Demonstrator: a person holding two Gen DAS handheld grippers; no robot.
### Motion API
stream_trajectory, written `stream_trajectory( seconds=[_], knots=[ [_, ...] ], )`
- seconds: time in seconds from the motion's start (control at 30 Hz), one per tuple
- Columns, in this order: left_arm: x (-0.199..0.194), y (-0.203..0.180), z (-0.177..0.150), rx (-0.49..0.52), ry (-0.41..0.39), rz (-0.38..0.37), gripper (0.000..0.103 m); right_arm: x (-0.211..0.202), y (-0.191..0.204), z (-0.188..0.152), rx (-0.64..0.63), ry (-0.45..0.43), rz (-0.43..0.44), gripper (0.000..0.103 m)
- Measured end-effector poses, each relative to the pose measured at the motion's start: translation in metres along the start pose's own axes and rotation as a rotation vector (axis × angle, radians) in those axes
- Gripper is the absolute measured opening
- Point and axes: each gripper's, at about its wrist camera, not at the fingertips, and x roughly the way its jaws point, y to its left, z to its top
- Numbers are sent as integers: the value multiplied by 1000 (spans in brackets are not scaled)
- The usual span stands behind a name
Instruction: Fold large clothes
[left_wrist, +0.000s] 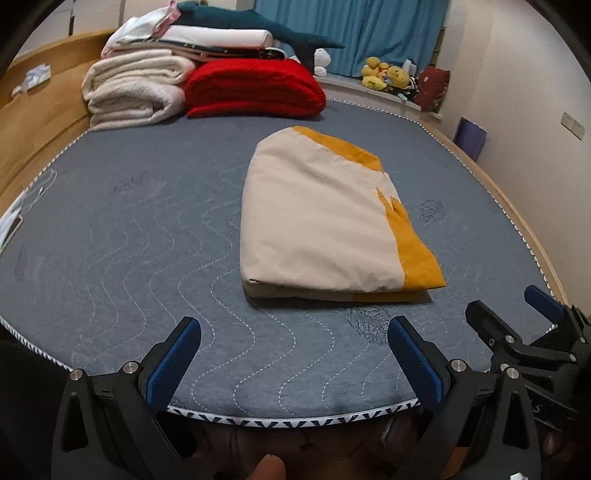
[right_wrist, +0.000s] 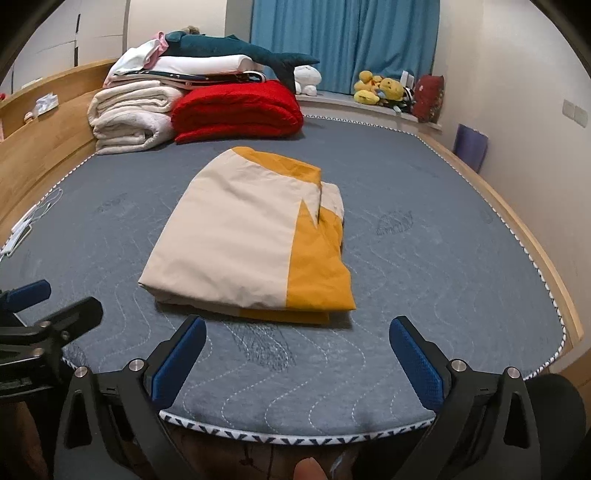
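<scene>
A cream and yellow cloth (left_wrist: 325, 218) lies folded into a flat rectangle on the grey-blue mattress (left_wrist: 129, 229). It also shows in the right wrist view (right_wrist: 255, 236). My left gripper (left_wrist: 293, 354) is open and empty above the mattress's near edge, short of the cloth. My right gripper (right_wrist: 297, 356) is open and empty, also near the front edge, short of the cloth. The right gripper shows at the right of the left wrist view (left_wrist: 513, 314), and the left gripper shows at the left of the right wrist view (right_wrist: 51, 302).
Folded cream blankets (left_wrist: 133, 92), a red blanket (left_wrist: 255, 88) and a pile topped by a plush shark (left_wrist: 236, 26) sit at the far side. A wooden headboard (left_wrist: 40, 122) runs along the left. Yellow plush toys (left_wrist: 384, 75) sit on the window ledge below blue curtains (left_wrist: 351, 29).
</scene>
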Motion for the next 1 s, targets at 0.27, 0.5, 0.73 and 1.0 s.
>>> stream_trajectory(
  seconds=[0.27, 0.5, 0.73, 1.0],
  knots=[
    [8, 0, 0, -13, 17, -2, 101, 5, 0, 6, 17, -14, 8, 103],
    [10, 0, 0, -9, 17, 6, 101, 10, -3, 8, 30, -10, 12, 103],
    [8, -4, -1, 18, -2, 13, 101, 11, -7, 10, 41, -10, 13, 103],
    [8, -6, -1, 22, -7, 20, 101, 13, -9, 10, 45, -12, 12, 103]
  ],
)
